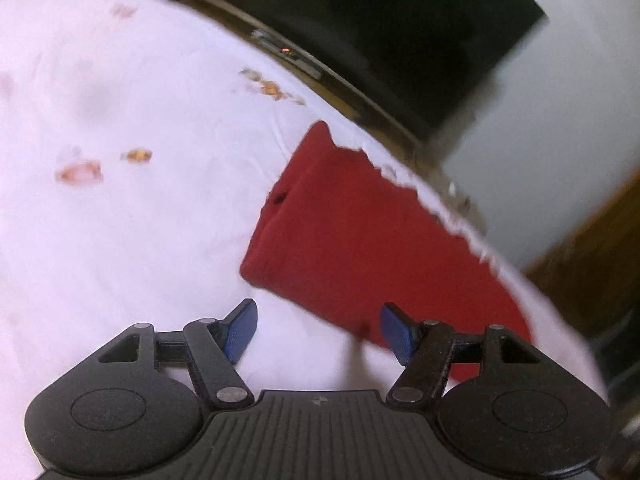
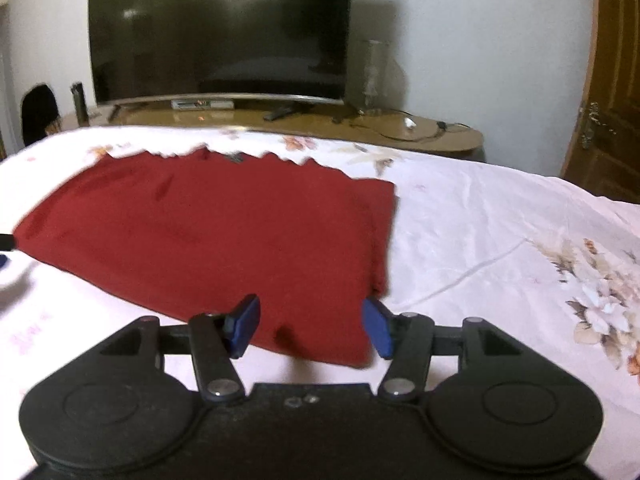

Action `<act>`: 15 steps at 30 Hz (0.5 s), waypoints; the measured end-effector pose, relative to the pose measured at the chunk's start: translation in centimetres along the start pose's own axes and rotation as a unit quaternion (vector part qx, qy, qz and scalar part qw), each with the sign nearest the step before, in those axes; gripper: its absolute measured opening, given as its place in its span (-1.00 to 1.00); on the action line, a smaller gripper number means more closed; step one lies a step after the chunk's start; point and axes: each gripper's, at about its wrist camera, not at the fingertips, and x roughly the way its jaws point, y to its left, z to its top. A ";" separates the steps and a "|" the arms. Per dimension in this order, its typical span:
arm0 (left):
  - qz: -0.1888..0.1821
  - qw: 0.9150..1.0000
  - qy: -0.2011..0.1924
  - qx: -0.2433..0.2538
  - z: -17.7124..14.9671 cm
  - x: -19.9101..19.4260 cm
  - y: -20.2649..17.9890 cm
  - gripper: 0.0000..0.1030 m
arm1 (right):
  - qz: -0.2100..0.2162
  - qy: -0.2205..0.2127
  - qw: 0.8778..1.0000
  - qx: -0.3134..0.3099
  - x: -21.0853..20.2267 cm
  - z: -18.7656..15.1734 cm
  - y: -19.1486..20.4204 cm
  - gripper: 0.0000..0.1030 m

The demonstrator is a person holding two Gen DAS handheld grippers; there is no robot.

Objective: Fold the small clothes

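A folded red garment (image 2: 224, 236) is laid flat on the flowered bedsheet (image 2: 500, 240), while the left gripper (image 1: 318, 330) and right gripper (image 2: 310, 326) are held wide apart, empty.

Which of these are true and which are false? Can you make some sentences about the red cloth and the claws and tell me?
1. The red garment lies on a white floral bedsheet. True.
2. The right claw is clamped on the garment. False: its jaws are open, hovering near the garment's near edge.
3. The left claw is open. True.
4. The television behind the bed is showing a cartoon. False: its screen is dark.
5. The garment is blue. False: it is red; only the claw pads are blue.
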 end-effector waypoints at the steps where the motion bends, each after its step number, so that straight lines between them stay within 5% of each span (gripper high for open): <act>1: -0.013 1.000 -0.002 -0.028 0.0 0.2 0.6 0.30 | 0.005 -0.001 1.000 0.000 0.0 0.2 0.4 0.08; 8: -0.047 0.995 0.006 -0.083 -1.3 1.5 0.8 0.16 | 0.040 -0.009 0.999 -0.001 0.6 1.3 2.9 0.08; 12: -0.054 0.985 0.004 -0.166 -0.6 3.4 3.1 -0.77 | 0.058 -0.008 0.998 0.003 1.5 1.7 3.9 0.04; 15: -0.061 0.983 -0.004 -0.172 -0.7 4.5 3.3 -0.79 | 0.070 -0.004 0.998 -0.001 2.9 2.4 4.7 -0.06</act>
